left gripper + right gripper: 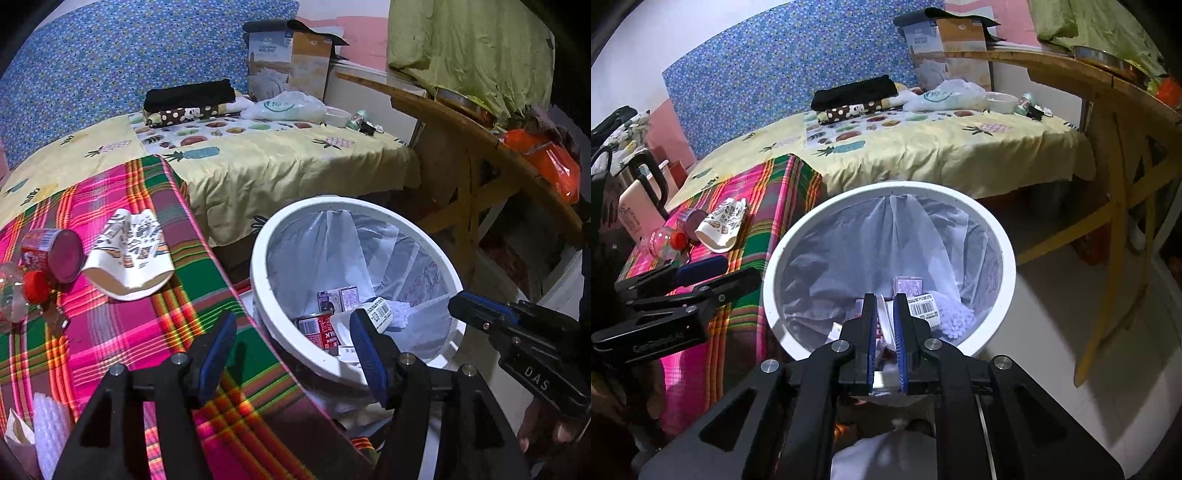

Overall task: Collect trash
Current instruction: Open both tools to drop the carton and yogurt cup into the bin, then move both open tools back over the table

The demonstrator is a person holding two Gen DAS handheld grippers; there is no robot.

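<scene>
A white bin [258, 266] with a clear liner stands on the floor beside the plaid-covered table [147, 332]. A red can [314, 326], a small purple carton [347, 295] and a barcode-labelled packet [380, 312] lie inside the bin. On the plaid cloth lie a crushed paper cup [129, 254], another red can [51, 251] and a clear bottle with a red cap [35, 286]. My left gripper [295, 321] is open and empty, straddling the table's edge and the bin's rim. My right gripper [885, 301] hangs over the bin [775, 258], jaws almost together; I see nothing gripped.
A bed with a yellow pineapple sheet [277, 158] lies behind the bin, carrying a plastic bag and folded cloths. A wooden table [461, 122] stands at the right with orange packets. White foam [50, 424] lies at the plaid table's near left corner.
</scene>
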